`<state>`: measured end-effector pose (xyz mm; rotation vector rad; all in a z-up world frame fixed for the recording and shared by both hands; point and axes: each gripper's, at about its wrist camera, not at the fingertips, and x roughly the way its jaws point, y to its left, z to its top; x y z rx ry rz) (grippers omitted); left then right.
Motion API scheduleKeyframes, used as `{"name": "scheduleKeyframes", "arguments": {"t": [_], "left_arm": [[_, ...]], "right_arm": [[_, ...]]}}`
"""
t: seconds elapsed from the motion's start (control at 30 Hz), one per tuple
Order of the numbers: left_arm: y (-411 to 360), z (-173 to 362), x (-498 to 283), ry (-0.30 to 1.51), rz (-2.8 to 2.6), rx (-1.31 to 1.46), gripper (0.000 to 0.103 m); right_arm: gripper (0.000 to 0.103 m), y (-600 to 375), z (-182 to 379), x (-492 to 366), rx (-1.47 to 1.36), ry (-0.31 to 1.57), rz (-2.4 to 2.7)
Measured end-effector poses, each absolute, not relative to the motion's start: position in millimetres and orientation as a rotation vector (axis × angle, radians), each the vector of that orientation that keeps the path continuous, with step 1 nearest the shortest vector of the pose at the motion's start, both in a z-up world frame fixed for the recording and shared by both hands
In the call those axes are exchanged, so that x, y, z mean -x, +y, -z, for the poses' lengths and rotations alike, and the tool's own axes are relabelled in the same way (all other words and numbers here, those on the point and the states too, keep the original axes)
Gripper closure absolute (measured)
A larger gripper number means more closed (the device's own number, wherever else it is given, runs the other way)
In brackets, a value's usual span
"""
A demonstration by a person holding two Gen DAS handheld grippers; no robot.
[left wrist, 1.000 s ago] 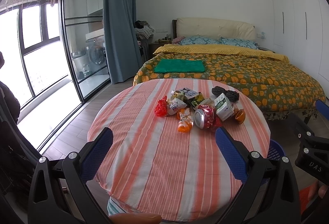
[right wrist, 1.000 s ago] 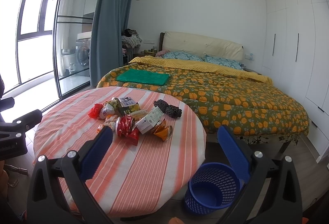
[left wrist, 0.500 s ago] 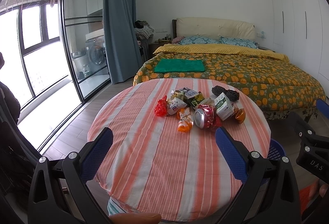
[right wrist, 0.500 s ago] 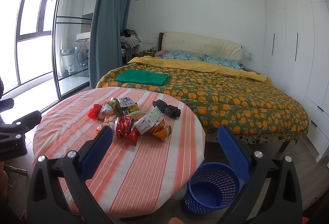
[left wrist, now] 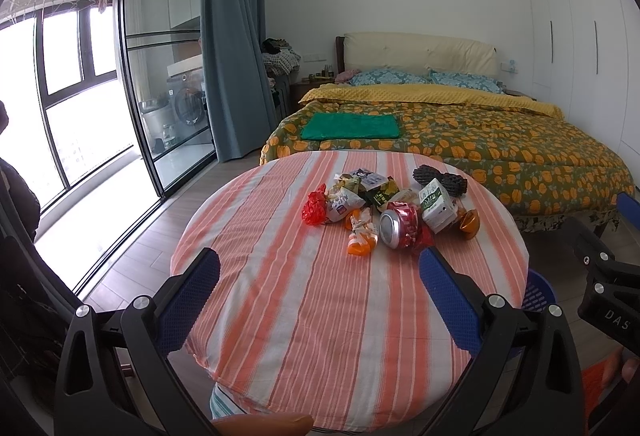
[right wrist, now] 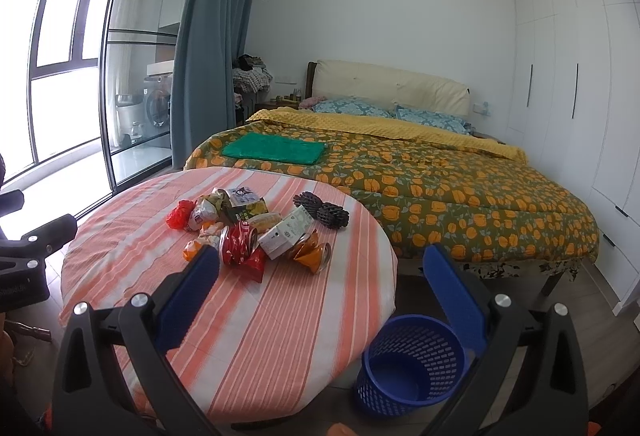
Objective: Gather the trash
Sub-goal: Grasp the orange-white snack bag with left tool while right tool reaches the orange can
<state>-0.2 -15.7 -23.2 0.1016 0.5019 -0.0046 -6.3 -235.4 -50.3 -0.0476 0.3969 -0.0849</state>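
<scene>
A heap of trash lies on the round table with an orange-striped cloth: a crushed red can, a white and green carton, an orange can, a red wrapper, snack bags and a black foam net. The heap also shows in the right wrist view. My left gripper is open and empty, short of the heap. My right gripper is open and empty over the table's right edge. A blue mesh bin stands on the floor right of the table.
A bed with an orange-patterned quilt stands close behind the table, a folded green cloth on it. White wardrobes line the right wall. Glass sliding doors and a grey curtain are at the left.
Almost nothing has changed. Both grippers stay open and nearly still; the right view has drifted very slightly.
</scene>
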Motion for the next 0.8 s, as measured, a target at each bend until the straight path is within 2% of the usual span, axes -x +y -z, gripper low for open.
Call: {"name": "scheduleKeyframes", "arguments": {"t": [0.23, 0.6, 0.8], "left_arm": [[-11.4, 45.1, -9.7, 0.541, 0.033, -0.1, 0.004], [4.0, 124.8, -76.5, 0.792, 0.061, -0.103, 0.004], [0.8, 145.3, -132.1, 0.837, 0.196, -0.08, 0.004]], "right_arm": [[0.005, -242.0, 61.1, -2.2, 0.043, 0.417, 0.099], [0.005, -240.2, 118.3, -50.7, 0.031, 0.563, 0.077], [0.005, -243.2, 149.0, -69.9, 0.01, 0.637, 0.051]]}}
